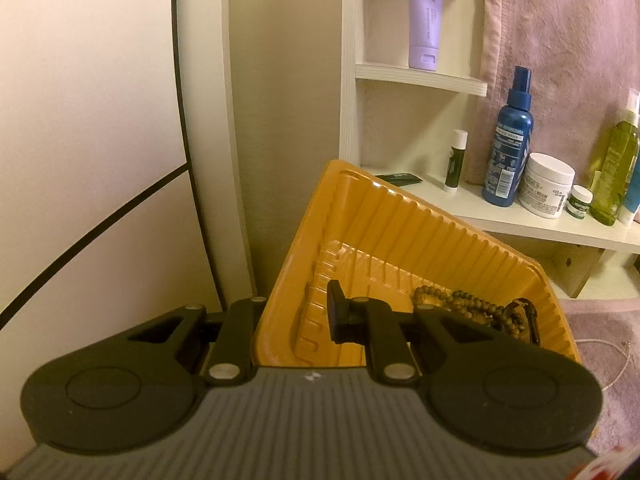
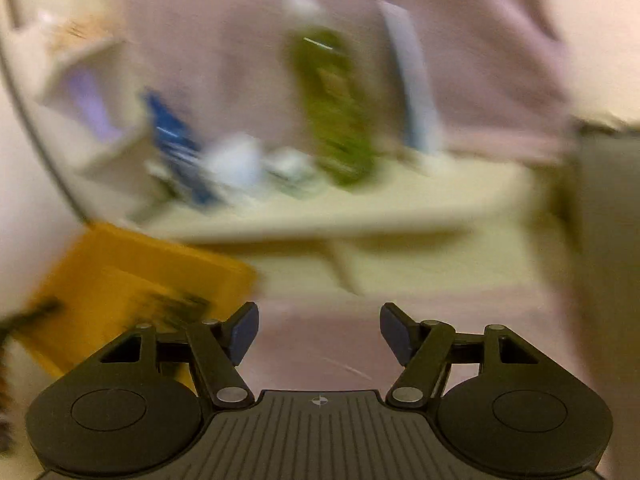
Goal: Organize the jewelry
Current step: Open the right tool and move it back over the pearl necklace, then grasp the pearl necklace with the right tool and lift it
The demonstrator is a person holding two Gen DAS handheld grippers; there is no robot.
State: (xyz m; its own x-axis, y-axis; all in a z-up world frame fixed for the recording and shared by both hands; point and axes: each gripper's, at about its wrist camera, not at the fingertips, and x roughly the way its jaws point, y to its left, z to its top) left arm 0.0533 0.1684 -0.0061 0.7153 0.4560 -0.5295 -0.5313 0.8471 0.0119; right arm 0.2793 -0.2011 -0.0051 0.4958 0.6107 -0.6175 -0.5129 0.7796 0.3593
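A ribbed orange plastic tray [image 1: 400,216] fills the middle of the left wrist view, tilted. My left gripper [image 1: 296,316] is shut on the tray's near left wall: one finger is outside it, the other pad [image 1: 335,312] inside. A brown beaded bracelet [image 1: 476,304] and a dark strap-like piece [image 1: 528,312] lie in the tray's right corner. The right wrist view is motion-blurred. My right gripper [image 2: 319,334] is open and empty above a pink surface, with the orange tray [image 2: 120,280] at its lower left.
A white shelf [image 1: 540,220] behind the tray holds a blue spray bottle [image 1: 508,140], a white cream jar [image 1: 548,184], a green bottle [image 1: 614,168] and a lip balm stick [image 1: 454,160]. A lilac tube [image 1: 424,16] stands on an upper shelf. Pink fabric [image 1: 560,40] hangs behind.
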